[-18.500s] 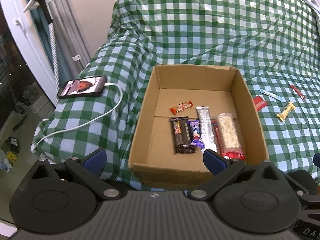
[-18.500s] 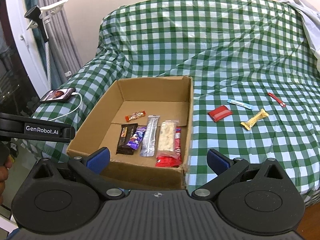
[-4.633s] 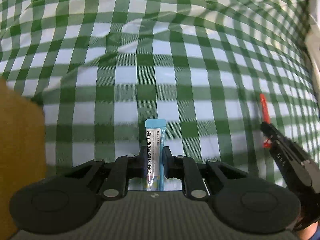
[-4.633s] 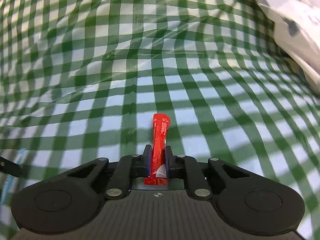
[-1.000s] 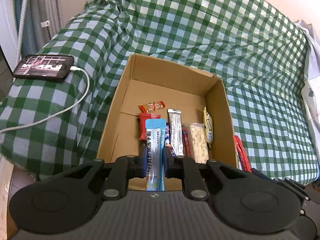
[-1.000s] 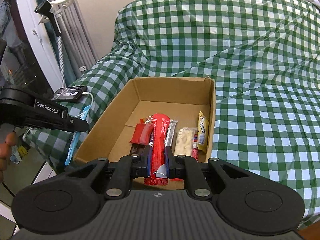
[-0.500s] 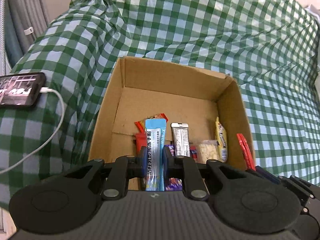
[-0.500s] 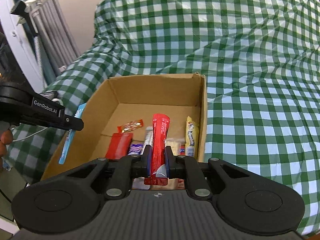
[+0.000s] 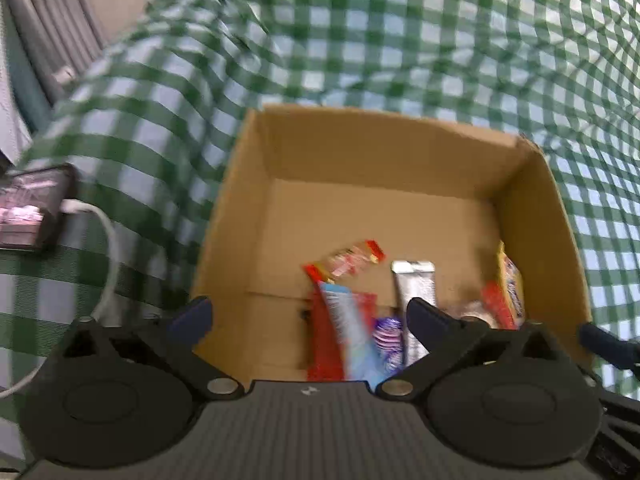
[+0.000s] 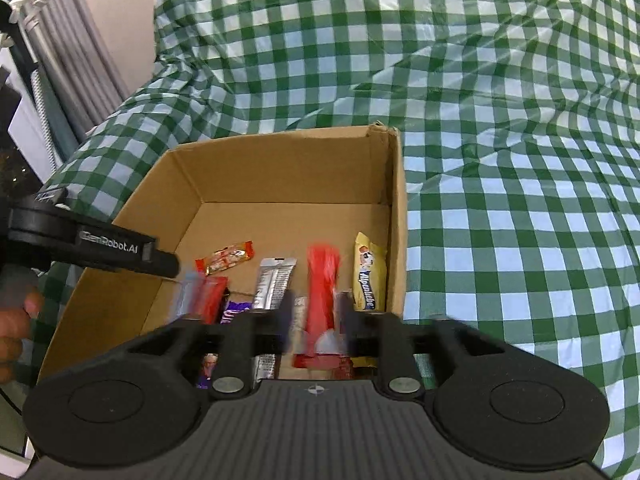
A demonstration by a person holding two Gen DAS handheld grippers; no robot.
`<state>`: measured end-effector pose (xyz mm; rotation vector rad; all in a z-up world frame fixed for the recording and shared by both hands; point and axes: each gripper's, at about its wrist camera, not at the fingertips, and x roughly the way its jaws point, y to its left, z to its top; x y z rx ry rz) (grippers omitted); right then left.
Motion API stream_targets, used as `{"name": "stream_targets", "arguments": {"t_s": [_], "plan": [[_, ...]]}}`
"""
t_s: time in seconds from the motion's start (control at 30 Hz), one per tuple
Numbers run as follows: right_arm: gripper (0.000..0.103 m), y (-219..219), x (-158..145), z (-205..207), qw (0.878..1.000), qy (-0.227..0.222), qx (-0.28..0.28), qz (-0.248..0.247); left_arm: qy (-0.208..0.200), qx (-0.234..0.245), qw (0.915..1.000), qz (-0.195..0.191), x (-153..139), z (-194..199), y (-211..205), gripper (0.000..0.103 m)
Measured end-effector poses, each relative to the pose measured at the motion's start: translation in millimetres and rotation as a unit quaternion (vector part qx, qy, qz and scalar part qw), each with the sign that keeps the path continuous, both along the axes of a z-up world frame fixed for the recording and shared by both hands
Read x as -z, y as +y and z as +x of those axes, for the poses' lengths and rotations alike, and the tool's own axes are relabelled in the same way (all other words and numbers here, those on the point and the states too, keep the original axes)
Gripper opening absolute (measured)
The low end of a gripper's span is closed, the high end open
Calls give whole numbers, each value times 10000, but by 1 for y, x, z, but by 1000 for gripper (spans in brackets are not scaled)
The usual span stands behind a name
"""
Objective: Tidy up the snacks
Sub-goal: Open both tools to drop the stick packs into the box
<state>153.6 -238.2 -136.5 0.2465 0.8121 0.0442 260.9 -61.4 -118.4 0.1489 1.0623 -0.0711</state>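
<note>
Half a second ago both grippers pinched their sticks, but now the left gripper (image 9: 308, 314) is wide apart and the right gripper (image 10: 316, 314) is spreading, and the blue stick (image 9: 352, 336) and red stick (image 10: 320, 292) are loose over the box (image 10: 394, 216).

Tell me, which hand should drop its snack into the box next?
The right. The right gripper has the red stick between its fingers above the cardboard box, though blur hides how tightly. The left gripper is open and empty; the blue stick is down in the box.
</note>
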Motion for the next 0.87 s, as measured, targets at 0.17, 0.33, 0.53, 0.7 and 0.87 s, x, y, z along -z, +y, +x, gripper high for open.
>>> {"name": "stream_targets", "arguments": {"t_s": [0.17, 0.33, 0.53, 0.7, 0.87], "plan": [[76, 7, -7, -18, 10000, -70, -54, -8, 31, 170, 9985, 527, -6, -21, 1, 103], [89, 20, -18, -54, 10000, 18, 36, 17, 49, 52, 9995, 293, -27, -65, 20, 103], [100, 45, -40, -112, 9998, -110, -169, -92, -100, -109, 9997, 170, -53, -124, 40, 103], [101, 56, -53, -150, 9985, -336, -313, -313, -248, -220, 9994, 45, -70, -165, 52, 103], [101, 62, -69, -175, 9967, -587, -391, -399, -576, -299, 9979, 74, -83, -201, 52, 103]]}}
